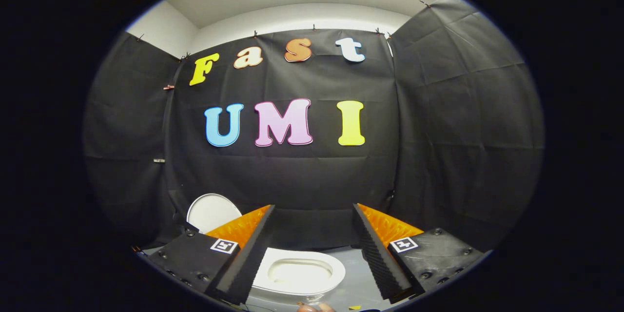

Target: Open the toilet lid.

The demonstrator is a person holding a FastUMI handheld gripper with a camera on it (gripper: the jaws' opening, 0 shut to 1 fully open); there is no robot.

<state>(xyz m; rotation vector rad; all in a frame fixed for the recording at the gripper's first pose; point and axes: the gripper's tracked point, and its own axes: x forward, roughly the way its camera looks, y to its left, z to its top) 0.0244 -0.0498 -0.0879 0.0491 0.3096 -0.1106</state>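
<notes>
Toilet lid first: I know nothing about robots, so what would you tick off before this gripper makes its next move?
1. Gripper free: fingers spread wide, nothing between them. Ok.
2. Toilet lid raised: it looks upright, beyond the left finger. Ok.
3. Toilet seat uncovered: the ring and bowl show between the fingers. Ok.
4. Lid resting steadily so it will not drop back: its hinge is hidden behind the left finger. Cannot tell.
5. Way out free: what look like a person's fingertips sit just below the seat. Not ok until they move away.
</notes>
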